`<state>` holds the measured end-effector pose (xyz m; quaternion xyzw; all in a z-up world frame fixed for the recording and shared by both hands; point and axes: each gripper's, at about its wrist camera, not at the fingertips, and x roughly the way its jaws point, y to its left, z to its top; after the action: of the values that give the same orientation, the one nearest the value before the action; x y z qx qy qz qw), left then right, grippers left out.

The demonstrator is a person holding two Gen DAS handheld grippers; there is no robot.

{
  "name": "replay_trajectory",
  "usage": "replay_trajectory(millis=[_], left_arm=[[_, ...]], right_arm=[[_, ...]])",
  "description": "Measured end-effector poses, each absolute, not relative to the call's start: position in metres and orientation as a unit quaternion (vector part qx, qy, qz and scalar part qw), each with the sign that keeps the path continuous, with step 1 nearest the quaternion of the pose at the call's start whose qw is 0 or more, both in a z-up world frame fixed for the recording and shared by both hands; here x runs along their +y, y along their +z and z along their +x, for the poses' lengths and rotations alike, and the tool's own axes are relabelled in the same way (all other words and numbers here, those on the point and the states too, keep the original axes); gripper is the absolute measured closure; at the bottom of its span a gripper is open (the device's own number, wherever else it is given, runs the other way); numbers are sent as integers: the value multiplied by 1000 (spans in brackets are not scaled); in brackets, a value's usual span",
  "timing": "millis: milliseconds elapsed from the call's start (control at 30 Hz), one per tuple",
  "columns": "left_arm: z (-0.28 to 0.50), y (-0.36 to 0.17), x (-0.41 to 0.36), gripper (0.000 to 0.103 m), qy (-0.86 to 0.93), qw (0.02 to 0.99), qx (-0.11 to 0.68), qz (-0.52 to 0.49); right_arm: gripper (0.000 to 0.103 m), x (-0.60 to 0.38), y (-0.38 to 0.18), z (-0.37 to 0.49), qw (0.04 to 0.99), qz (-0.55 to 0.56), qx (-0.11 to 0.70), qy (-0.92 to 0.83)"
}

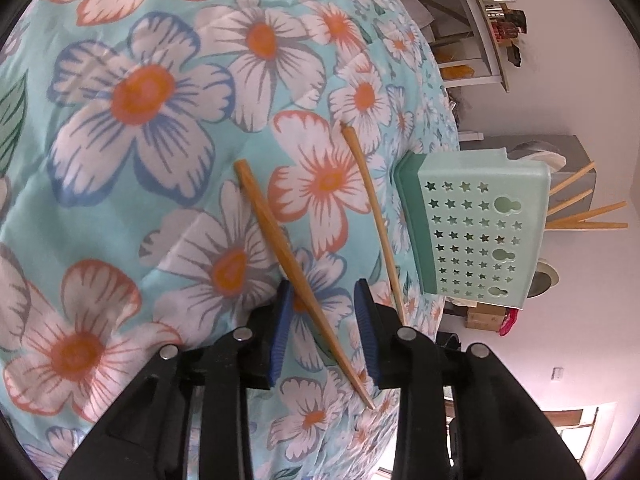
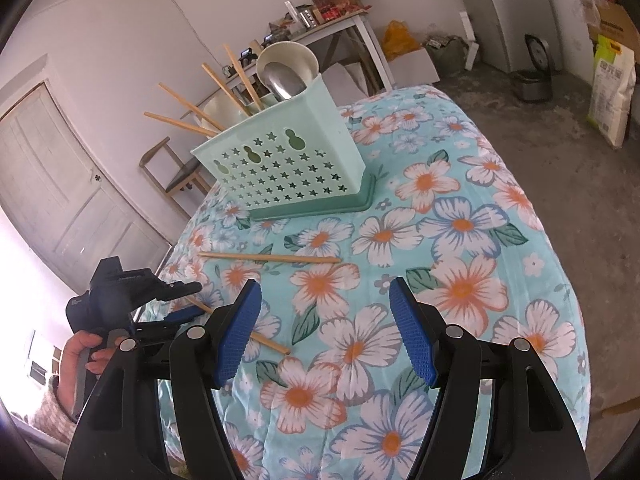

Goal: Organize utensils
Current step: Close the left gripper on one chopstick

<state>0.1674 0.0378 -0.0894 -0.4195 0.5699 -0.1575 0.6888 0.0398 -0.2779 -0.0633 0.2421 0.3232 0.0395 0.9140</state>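
Observation:
Two wooden chopsticks lie loose on the floral cloth. In the left wrist view my left gripper (image 1: 325,312) is open, its blue pads either side of the nearer chopstick (image 1: 296,264), not closed on it. The second chopstick (image 1: 374,216) lies to its right. A mint green utensil holder (image 1: 476,228) with star holes stands beyond, several chopsticks sticking out of it. In the right wrist view my right gripper (image 2: 326,332) is open and empty above the cloth. The holder (image 2: 288,168) holds chopsticks, a ladle and bowls. One chopstick (image 2: 268,258) lies before it; the other (image 2: 272,344) runs under my left gripper (image 2: 188,312).
The floral cloth (image 2: 460,280) covers a rounded table whose edge drops off to a concrete floor on the right. A wooden chair (image 2: 176,168) and a door (image 2: 60,184) stand behind. A cluttered white table (image 2: 340,24) is at the back wall.

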Motion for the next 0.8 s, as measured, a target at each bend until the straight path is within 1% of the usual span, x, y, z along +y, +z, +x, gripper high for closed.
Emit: replay_trajectory(millis=[100,167,267,300,600,800], left_arm=[[166,-89,38,74,-156,692,567,-419],[165,-90,38,77,-153,693,568,-416],[165,-92,39,85,-148,694,570,-413],[164,-93,40,91,-147,695,571,-412],[161,-87,47,91,-158,710,565,-390],[159,-80,59,91,-165,726,562,-361]], right_arm=[[39,-274,-63,42,914,238,326,44],[39,-273,-63,43,914,235,327,46],[39,-272,-64,44,913,235,329,45],[39,-273,-64,44,913,236,329,44],[39,-267,-63,47,913,230,333,49],[39,-254,-52,65,919,194,336,74]])
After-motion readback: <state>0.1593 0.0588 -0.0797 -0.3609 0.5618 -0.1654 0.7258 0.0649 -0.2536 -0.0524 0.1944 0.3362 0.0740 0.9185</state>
